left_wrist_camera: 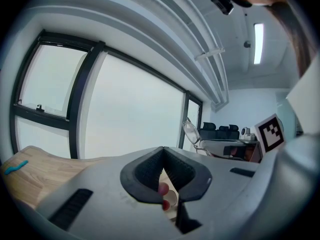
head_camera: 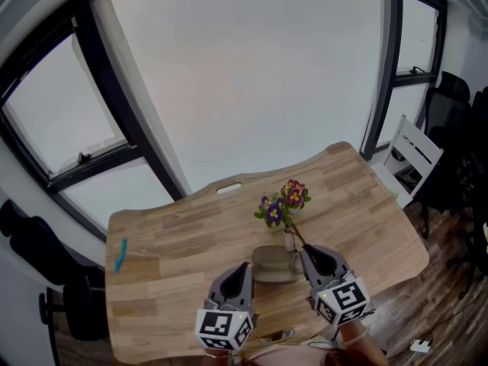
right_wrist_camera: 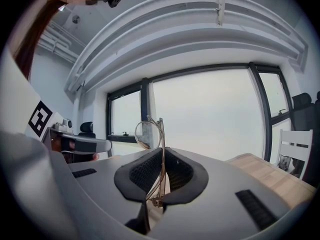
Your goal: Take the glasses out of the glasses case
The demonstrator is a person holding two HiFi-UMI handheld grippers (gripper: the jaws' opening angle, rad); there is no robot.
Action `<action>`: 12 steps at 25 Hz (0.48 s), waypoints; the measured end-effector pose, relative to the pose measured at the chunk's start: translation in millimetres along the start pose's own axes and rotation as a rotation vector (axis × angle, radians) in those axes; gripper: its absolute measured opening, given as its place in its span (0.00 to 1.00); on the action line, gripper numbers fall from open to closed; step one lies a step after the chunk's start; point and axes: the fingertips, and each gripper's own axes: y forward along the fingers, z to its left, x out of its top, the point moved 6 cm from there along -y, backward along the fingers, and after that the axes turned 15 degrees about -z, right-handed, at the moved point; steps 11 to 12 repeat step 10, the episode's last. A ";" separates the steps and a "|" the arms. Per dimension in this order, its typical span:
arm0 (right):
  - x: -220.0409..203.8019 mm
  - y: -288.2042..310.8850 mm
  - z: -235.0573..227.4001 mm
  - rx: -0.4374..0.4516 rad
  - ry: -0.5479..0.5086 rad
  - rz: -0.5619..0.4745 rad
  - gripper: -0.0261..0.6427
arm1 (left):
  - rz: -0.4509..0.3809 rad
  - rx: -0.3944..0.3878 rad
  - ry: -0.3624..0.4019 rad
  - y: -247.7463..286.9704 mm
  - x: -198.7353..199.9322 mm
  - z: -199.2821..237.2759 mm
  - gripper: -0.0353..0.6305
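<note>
In the right gripper view my right gripper is shut on the thin-rimmed glasses, which stand upright between the pads with a lens above the jaws. The head view has this gripper at the right edge of the tan glasses case on the wooden table. My left gripper sits at the case's left edge. Its jaws are shut, with nothing seen between the tips. Through the slit I see a cream patch and pink bits. The glasses show to its right.
A small pot of purple and pink flowers stands just beyond the case. A blue pen lies near the table's left edge. A white chair stands off the right end, and large windows run behind the table.
</note>
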 end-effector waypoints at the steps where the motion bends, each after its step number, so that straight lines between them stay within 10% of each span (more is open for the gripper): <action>1: -0.7 0.0 -0.2 0.000 0.001 0.000 0.06 | 0.001 -0.001 0.000 0.0 -0.3 -0.3 0.05; 12: -2.1 0.6 -1.1 -0.008 0.007 0.007 0.06 | 0.011 -0.002 0.007 -0.1 -0.6 0.5 0.05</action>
